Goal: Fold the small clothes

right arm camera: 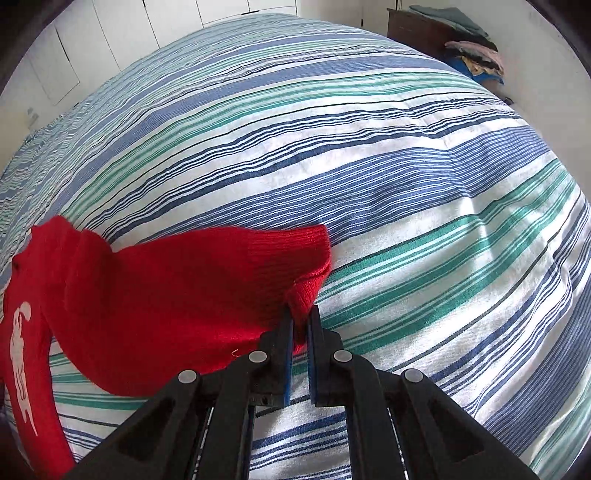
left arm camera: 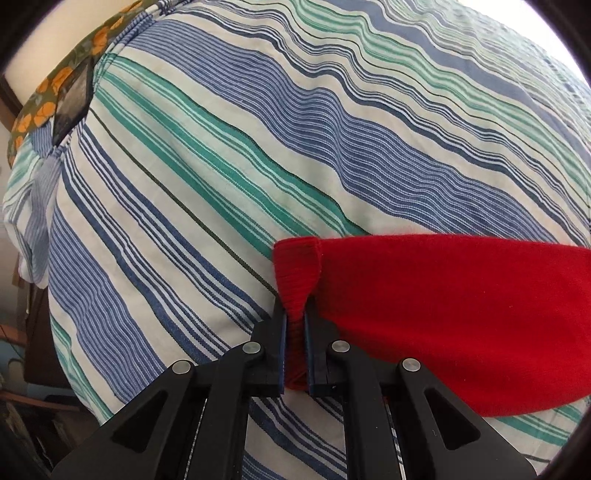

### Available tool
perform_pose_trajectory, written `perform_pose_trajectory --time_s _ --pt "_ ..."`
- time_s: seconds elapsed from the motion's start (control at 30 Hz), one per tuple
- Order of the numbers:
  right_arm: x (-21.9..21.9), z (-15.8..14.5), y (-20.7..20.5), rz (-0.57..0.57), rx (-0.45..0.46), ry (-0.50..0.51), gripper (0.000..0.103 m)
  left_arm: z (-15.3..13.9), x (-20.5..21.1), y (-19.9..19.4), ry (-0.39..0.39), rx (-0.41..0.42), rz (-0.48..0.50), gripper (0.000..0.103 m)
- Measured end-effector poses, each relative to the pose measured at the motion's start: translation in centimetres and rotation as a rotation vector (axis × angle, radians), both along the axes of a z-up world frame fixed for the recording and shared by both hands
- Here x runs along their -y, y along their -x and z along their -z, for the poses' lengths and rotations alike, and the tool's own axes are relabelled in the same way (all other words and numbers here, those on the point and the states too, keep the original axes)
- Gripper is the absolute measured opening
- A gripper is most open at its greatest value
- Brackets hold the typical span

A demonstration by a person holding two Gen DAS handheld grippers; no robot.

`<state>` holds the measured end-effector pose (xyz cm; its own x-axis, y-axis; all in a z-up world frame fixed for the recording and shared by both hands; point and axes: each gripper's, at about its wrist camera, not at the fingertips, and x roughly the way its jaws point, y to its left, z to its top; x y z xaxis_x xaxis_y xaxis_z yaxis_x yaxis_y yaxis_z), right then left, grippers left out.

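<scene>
Left gripper [left arm camera: 295,325]: jaws nearly closed, pinching a bunched ribbed edge of the red sweater [left arm camera: 454,317]. Fabric fills the narrow gap between the blue pads.

Right gripper [right arm camera: 301,325]: same story, jaws almost together, clamped on a ribbed cuff or hem of the red sweater [right arm camera: 177,291]. Only a thin fold sits between the pads.

Sweater is over the striped bedspread [left arm camera: 221,166], held at two ends. Its long axis runs roughly side to side between the two grippers, about parallel to the near edge of the bed. In the left wrist view the body stretches away to the right of the pinch; in the right wrist view it stretches away to the left. The middle sags toward the bedspread; whether it touches I can't tell.

View differences:
- Right wrist only: white printed figure [right arm camera: 22,354] on the sweater's far left part, hanging near the left edge of the frame. Also a dark wooden cabinet [right arm camera: 417,27] past the far right corner of the bed with a pile of folded clothes [right arm camera: 476,55] on it, and white wardrobe doors [right arm camera: 110,33] behind the bed's far edge.
- Left wrist only: a green-and-orange floral cloth [left arm camera: 51,92] along the bed's far left edge, with a dark flat object [left arm camera: 72,99] beside it, too blurred to identify.
</scene>
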<state>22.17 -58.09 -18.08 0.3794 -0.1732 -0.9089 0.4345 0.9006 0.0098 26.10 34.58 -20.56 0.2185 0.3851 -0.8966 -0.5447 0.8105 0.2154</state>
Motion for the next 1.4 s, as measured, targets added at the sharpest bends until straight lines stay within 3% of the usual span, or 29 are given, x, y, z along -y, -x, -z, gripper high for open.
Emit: perform_pose_trajectory --time_s 0.17,0.2,0.33,0.47,0.53,0.57,0.63,0.67,0.77,0.9,1.03,1.1,1.13,1.17,1.3,1.4 --pt "1.1 -1.6 0.6 0.016 -0.017 0.183 0.005 0.3 -0.7 -0.5 -0.001 0.014 0.01 0.007" --pt "1.7 -1.7 0.9 0.032 -0.025 0.194 0.005 0.6 -0.4 1.0 -0.01 0.015 0.019 0.007" --pt "2.7 0.5 1.6 0.038 -0.11 0.182 0.005 1.1 0.1 0.7 -0.051 0.008 0.047 0.007" --pt "2.4 0.7 2.4 0.087 -0.094 0.152 0.005 1.7 1.3 0.1 -0.086 -0.004 0.072 0.008" --pt "3.0 0.6 2.8 0.095 -0.061 0.055 0.008 1.2 1.4 0.1 -0.087 0.003 0.077 0.011" --pt "3.7 0.2 3.2 0.102 -0.038 -0.008 0.012 0.6 1.3 0.8 -0.075 0.011 0.075 0.018" --pt "5.8 -1.0 4.6 0.124 0.01 -0.141 0.044 -0.5 1.1 1.7 -0.038 0.039 0.07 0.043" --pt "6.7 -2.1 5.4 0.137 0.046 -0.158 0.063 -1.3 0.9 2.1 -0.011 0.069 0.068 0.06" --pt "8.3 -4.8 5.1 0.078 0.099 -0.172 0.063 -3.1 1.2 4.1 0.035 0.152 0.055 0.064" --pt "4.6 -5.7 -1.1 -0.253 0.067 -0.172 0.062 -4.9 3.1 6.1 0.059 0.205 0.066 0.064" --pt "-1.6 -3.2 -7.0 -0.563 -0.053 -0.114 0.055 -6.6 4.8 11.0 0.078 0.224 0.093 0.064" --pt "-3.4 -0.9 -8.8 -0.646 -0.142 -0.076 0.039 -6.3 5.4 11.5 0.087 0.213 0.107 0.064" --pt "-3.4 0.4 -8.8 -0.673 -0.177 -0.08 0.027 -6.1 5.6 11.4 0.089 0.206 0.111 0.064" --pt "-3.7 1.1 -8.9 -0.691 -0.202 -0.023 0.002 -6.3 6.0 12.3 0.088 0.202 0.11 0.064" --pt "-2.1 0.5 -8.8 -0.533 -0.115 0.074 0.001 -5.9 7.1 12.8 0.111 0.204 0.109 0.064" --pt "-2.8 2.1 -8.0 -0.528 -0.131 0.079 0.007 -5.6 7.9 12.2 0.105 0.184 0.123 0.064"
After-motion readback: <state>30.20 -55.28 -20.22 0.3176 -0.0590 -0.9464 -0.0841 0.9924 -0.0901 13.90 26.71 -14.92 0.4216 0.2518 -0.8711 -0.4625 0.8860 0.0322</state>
